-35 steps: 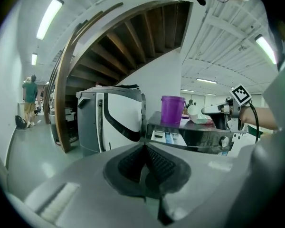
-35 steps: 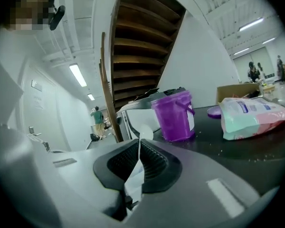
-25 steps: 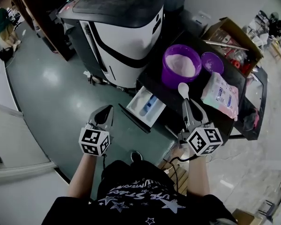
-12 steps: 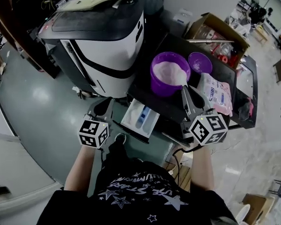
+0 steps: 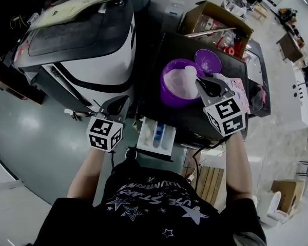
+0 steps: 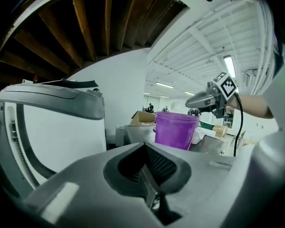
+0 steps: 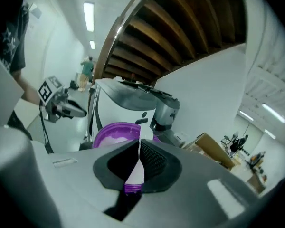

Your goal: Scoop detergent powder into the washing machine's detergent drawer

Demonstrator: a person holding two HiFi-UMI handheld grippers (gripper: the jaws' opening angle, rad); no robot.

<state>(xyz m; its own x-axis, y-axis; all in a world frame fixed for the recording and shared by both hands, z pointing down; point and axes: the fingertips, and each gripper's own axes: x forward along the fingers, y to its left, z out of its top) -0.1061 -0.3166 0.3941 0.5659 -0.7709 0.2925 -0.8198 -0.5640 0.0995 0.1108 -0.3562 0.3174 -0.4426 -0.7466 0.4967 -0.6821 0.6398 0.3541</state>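
Detergent drawer (image 5: pixel 155 136) stands open nearest the person, long axis running out from the washing machine (image 5: pixel 87 50). Left gripper (image 5: pixel 114 108) sits just left of it, clenched on nothing. Right gripper (image 5: pixel 205 86) clamps the white scoop (image 7: pixel 134 170), tip over the purple powder tub (image 5: pixel 169 94) farther out. From there the drawer lies near-left and lower.

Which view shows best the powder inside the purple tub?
The head view: it looks down into the purple tub and shows the powder. The left gripper view shows only the tub's outer side; the right gripper view shows its rim and some powder behind the spoon.
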